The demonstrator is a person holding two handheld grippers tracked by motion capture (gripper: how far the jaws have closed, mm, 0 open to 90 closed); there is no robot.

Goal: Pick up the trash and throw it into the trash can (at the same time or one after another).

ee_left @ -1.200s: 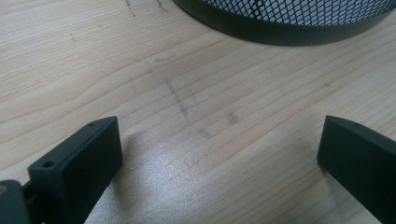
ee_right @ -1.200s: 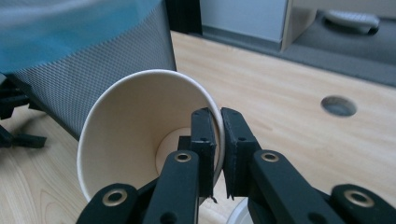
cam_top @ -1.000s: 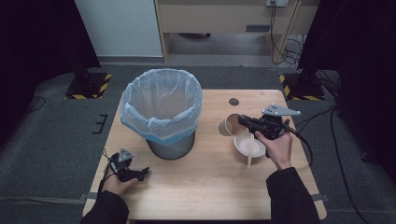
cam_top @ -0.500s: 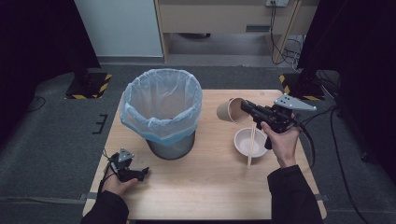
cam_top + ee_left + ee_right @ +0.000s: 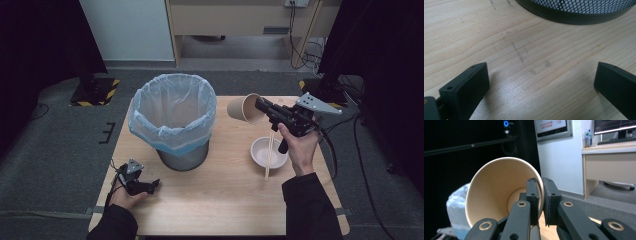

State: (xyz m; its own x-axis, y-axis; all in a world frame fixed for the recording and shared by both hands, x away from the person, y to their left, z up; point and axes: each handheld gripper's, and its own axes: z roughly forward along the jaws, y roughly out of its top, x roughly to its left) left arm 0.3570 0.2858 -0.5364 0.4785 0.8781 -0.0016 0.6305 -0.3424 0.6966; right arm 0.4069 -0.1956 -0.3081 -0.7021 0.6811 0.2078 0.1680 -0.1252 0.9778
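Right claw (image 5: 261, 106) pinching paper cup (image 5: 244, 108) wall only; cup risking slipping before bin (image 5: 172, 120). Left claw (image 5: 541, 82) resting wide open, empty.

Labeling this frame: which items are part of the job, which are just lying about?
In the job:
- paper cup, rim pinched in right claw
- lined bin

Lying about:
- white bowl
- chopsticks across it
- left claw, open, resting on table
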